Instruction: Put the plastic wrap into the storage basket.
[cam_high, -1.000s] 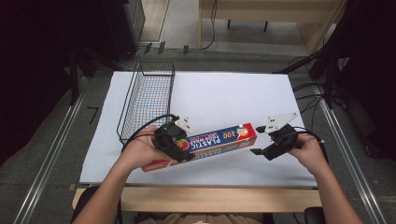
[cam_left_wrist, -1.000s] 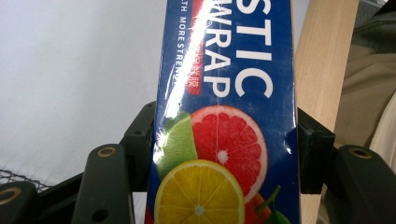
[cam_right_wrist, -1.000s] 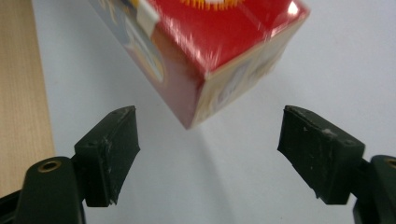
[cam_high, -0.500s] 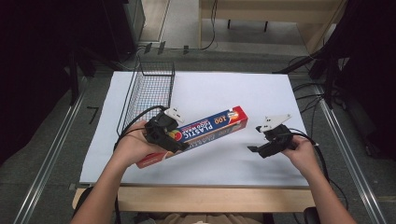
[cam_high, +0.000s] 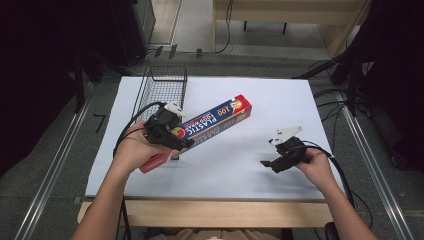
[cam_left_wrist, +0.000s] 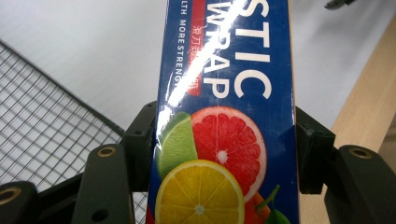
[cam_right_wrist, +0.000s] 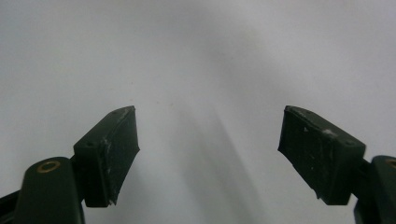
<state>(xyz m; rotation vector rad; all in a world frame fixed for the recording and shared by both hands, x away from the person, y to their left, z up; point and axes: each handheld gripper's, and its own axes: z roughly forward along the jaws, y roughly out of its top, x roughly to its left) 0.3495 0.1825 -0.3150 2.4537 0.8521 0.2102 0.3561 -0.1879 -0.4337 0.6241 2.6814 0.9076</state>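
A long blue and red plastic wrap box (cam_high: 210, 126) printed with citrus fruit is held above the white table, its far end tilted up and to the right. My left gripper (cam_high: 172, 136) is shut on the box near its lower end; in the left gripper view the box (cam_left_wrist: 224, 112) runs up between the two jaws, which press on its sides. My right gripper (cam_high: 267, 164) stands open at the right, low over the bare white surface. The right gripper view has its black jaws spread wide with nothing between them (cam_right_wrist: 208, 154).
A black wire basket (cam_high: 161, 92) stands at the table's back left, just beyond the left hand, and its mesh (cam_left_wrist: 42, 116) lies to the left of the box. The white table sheet (cam_high: 280, 105) ends at a wooden front edge (cam_high: 225, 212). Cables trail off both sides.
The left gripper has lifted the box and swung it left toward the basket, its far end rising. The right gripper has let go of the box's right end and sunk toward the table.
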